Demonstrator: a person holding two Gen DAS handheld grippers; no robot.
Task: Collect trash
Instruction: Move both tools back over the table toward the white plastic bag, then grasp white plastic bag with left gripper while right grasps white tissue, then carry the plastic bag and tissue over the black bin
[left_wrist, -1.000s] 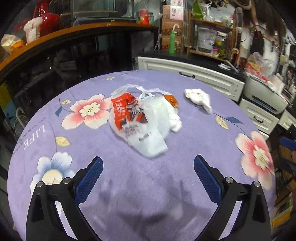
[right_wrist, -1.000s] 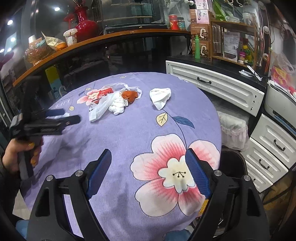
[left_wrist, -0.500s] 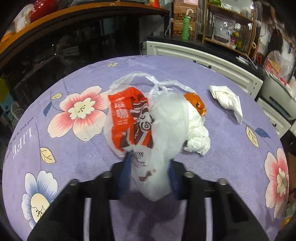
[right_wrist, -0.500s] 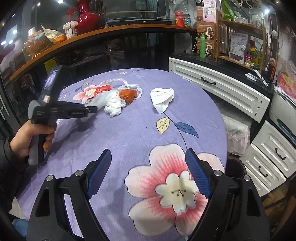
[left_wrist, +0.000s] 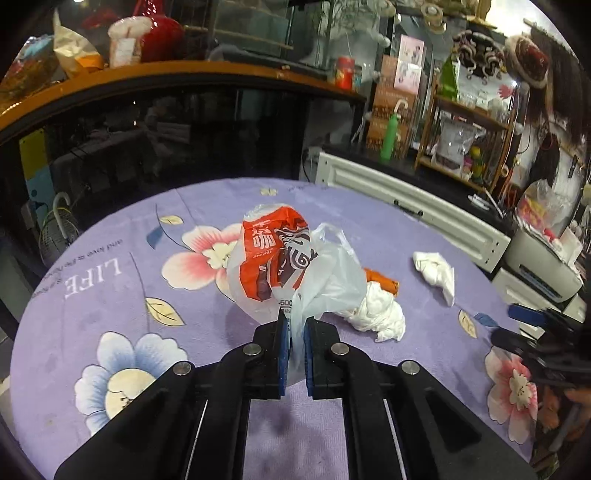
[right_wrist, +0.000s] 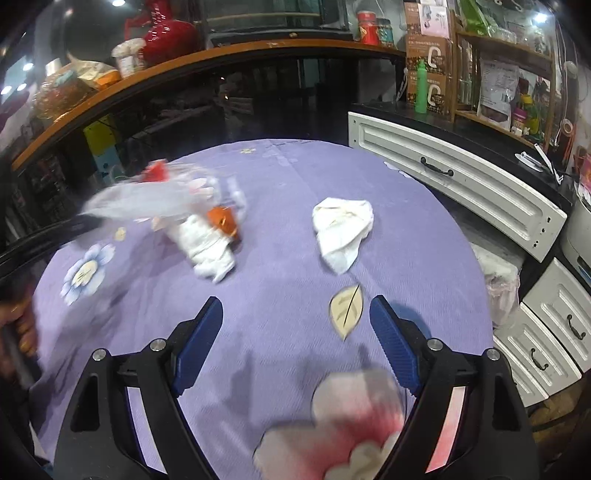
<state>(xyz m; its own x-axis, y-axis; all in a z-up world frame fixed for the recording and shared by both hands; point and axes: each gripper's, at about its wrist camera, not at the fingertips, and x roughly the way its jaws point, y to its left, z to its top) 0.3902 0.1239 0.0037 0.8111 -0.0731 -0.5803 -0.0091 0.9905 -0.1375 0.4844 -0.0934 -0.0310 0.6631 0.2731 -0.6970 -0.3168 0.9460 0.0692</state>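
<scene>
My left gripper (left_wrist: 294, 325) is shut on the lower edge of a white plastic bag (left_wrist: 295, 269) with red and brown print and holds it lifted off the purple flowered tablecloth (left_wrist: 110, 295). The bag shows blurred in the right wrist view (right_wrist: 147, 195). A crumpled white tissue (left_wrist: 376, 314) lies just right of the bag, with an orange scrap (left_wrist: 382, 282) behind it. A second white tissue (left_wrist: 436, 273) lies further right. My right gripper (right_wrist: 295, 325) is open and empty above the cloth, nearer than the crumpled tissue (right_wrist: 207, 243), the orange scrap (right_wrist: 223, 221) and the second tissue (right_wrist: 343, 232).
The round table's right edge meets white drawer cabinets (right_wrist: 458, 184). A dark glass counter with an orange wooden top (left_wrist: 147, 74) stands behind the table. A person's hand (right_wrist: 18, 328) holds the left gripper at the left edge of the right wrist view.
My left gripper moved in, shut on the plastic bag and lifted it, leaving the crumpled tissue and orange scrap on the cloth. My right gripper moved forward towards the tissues, still open.
</scene>
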